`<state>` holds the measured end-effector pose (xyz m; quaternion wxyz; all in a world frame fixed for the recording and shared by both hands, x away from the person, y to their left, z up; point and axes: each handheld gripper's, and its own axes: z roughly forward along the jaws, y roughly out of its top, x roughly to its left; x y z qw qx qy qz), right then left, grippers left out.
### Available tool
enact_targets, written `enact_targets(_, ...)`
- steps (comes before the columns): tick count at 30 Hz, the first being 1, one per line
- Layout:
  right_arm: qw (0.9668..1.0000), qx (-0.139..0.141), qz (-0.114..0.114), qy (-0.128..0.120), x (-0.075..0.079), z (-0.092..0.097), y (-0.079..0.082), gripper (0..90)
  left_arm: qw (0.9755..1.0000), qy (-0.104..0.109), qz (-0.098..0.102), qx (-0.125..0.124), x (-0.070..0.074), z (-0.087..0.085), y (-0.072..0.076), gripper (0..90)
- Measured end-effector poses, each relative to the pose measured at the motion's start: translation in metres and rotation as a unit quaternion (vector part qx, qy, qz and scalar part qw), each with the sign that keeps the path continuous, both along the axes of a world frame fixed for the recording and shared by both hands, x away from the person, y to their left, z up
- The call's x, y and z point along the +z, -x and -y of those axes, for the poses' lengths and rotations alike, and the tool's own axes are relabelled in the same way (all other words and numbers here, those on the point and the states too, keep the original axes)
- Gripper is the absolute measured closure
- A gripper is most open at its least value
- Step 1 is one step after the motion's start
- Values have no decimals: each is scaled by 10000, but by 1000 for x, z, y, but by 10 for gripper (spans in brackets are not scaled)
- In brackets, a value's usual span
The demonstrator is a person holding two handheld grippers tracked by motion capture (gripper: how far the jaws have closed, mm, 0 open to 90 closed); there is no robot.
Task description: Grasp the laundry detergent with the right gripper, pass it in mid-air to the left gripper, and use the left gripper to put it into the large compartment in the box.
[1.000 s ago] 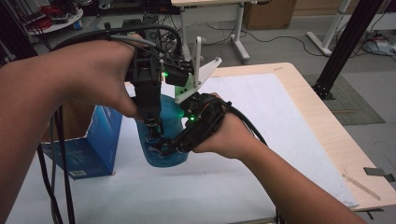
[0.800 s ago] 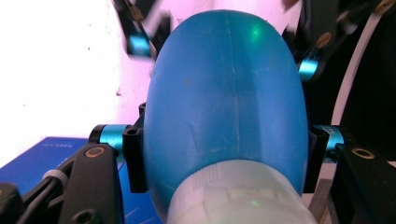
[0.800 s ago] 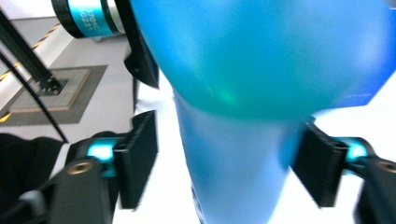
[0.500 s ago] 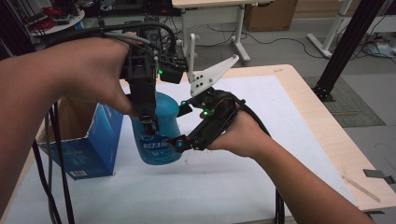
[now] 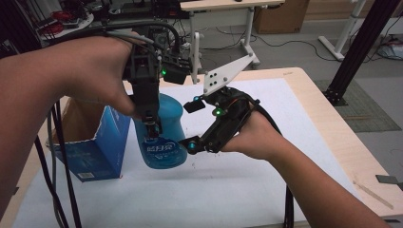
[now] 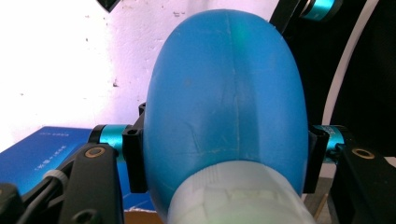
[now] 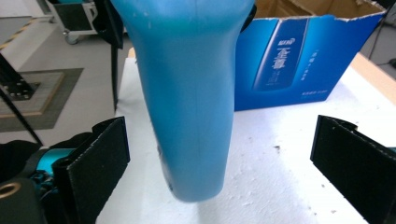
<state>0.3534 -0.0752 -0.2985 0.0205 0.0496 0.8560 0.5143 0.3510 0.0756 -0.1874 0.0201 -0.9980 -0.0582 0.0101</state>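
A blue plastic bottle (image 5: 168,114) hangs upright over the white sheet, with my left gripper (image 5: 152,126) shut on it from above. In the left gripper view the two jaws press on the bottle's (image 6: 224,93) sides just past its pale neck, my left gripper (image 6: 224,154) astride it. My right gripper (image 5: 190,124) is at the bottle's right side, and its jaws have just been opening. In the right gripper view the bottle (image 7: 191,93) stands between the wide-apart pads (image 7: 98,158) with a gap on each side, so my right gripper (image 7: 224,163) is open.
An open blue carton (image 5: 90,147) stands on the table left of the bottle and also appears behind it (image 7: 299,56). A white sheet (image 5: 247,180) covers the wooden table (image 5: 313,90). Cables trail from both grippers at the left and bottom.
The right gripper's jaws have let go of the bottle's lower part and spread wide, and that hand has drawn a little to the right. The left gripper still holds the bottle.
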Motion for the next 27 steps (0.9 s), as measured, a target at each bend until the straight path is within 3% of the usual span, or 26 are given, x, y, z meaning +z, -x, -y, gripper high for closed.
enact_targets(6,10000,-16,63,-16,3,2,2,34,10000,-24,2,57,3,0,3,382)
enact_targets(13,9997,-119,81,195,6,12,0,6,9999,47,27,91,15,-3,5,381)
enact_targets(19,9985,-199,151,495,9,23,0,4,9992,153,7,360,26,-11,5,381)
enact_targets(24,9931,-274,347,1083,17,31,-2,5,9952,314,-98,923,45,-25,1,380)
enact_targets(27,9893,-328,403,1362,24,38,-4,5,9888,385,-115,1440,57,-36,-3,380)
